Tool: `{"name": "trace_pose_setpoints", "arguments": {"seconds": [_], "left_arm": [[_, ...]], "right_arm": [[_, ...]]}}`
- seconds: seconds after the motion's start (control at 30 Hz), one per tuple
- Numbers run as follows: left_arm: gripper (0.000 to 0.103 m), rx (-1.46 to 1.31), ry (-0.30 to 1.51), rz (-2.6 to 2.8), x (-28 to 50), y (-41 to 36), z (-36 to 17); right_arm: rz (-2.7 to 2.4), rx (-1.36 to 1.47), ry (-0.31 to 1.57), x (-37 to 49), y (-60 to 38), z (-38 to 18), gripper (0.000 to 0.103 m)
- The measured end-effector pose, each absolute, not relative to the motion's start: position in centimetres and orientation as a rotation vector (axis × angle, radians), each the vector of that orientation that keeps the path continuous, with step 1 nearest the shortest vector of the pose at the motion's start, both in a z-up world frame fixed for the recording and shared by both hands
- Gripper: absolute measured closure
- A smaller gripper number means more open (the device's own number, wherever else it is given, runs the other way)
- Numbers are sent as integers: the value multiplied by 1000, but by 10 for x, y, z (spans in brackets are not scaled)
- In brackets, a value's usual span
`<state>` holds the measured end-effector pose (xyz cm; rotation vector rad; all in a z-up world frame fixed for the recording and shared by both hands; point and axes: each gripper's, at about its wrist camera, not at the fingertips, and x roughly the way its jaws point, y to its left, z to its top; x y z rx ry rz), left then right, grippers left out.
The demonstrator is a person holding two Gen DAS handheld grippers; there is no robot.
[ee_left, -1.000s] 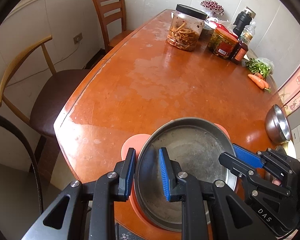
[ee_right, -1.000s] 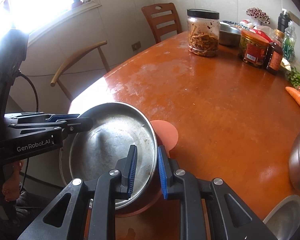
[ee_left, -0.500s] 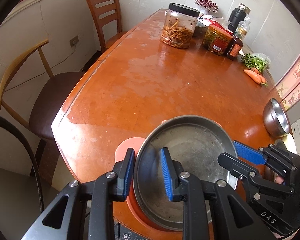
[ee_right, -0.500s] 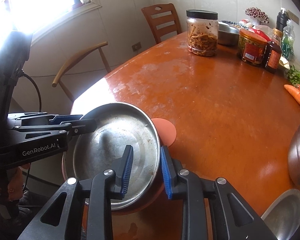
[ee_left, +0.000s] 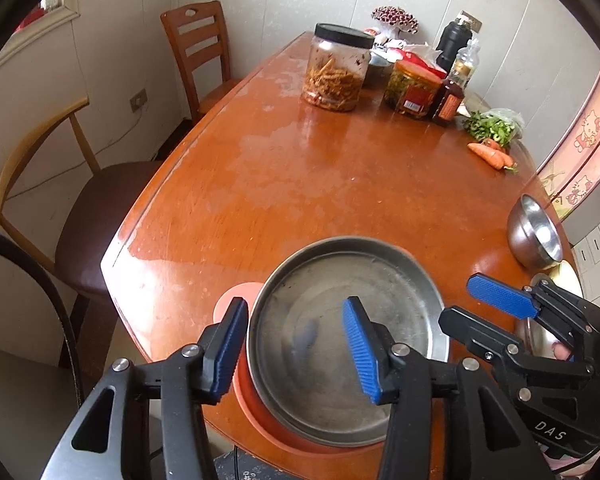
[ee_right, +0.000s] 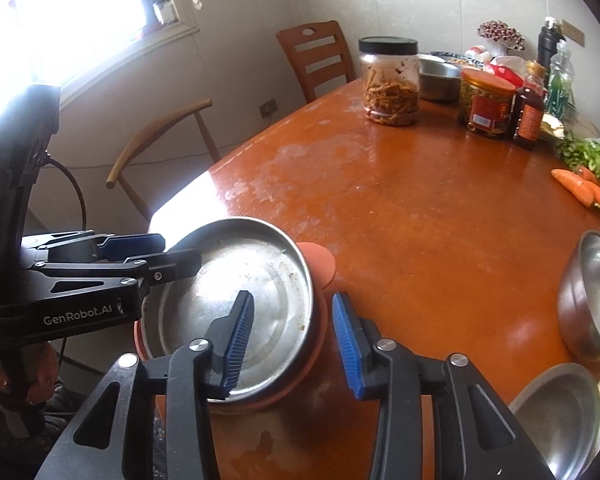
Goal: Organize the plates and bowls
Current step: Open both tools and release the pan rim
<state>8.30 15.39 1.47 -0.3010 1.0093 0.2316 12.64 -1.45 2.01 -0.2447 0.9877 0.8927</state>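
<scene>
A steel plate (ee_left: 340, 320) lies on an orange plate (ee_left: 236, 300) at the table's near edge; both also show in the right wrist view, steel plate (ee_right: 256, 280), orange plate (ee_right: 318, 260). My left gripper (ee_left: 296, 344) is open, its jaws straddling the steel plate's left rim without gripping. My right gripper (ee_right: 292, 340) is open, straddling the plates' right rim; it also shows in the left wrist view (ee_left: 476, 304). A steel bowl (ee_right: 592, 300) and another steel plate (ee_right: 560, 412) sit to the right.
The orange-brown table (ee_left: 340, 160) carries a pickle jar (ee_left: 336, 68), a red-lidded jar (ee_left: 412, 88), sauce bottles (ee_left: 450, 96), greens and carrots (ee_left: 492, 152) at its far end. Two chairs (ee_left: 80, 200) stand on the left. Another steel bowl (ee_right: 440, 74) sits behind the jars.
Both grippers have opened, letting go of the steel plate's rim. The steel plate now rests on the orange plate. Both cameras have drawn back slightly.
</scene>
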Motion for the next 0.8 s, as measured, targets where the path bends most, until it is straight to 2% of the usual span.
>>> {"name": "trace_pose_setpoints", "arguments": {"seconds": [0.33,0.47,0.8], "left_arm": [[42,-265,949,190,87,123,36],[40,-243,927,160,91,103,45],[37,-183,908,60,107,38,56]], "right_arm": [[836,-175,928,124,-55,44,49],[790,-150,888,121,-82,57,42],[641,-50,792,111,-171,88,36]]}}
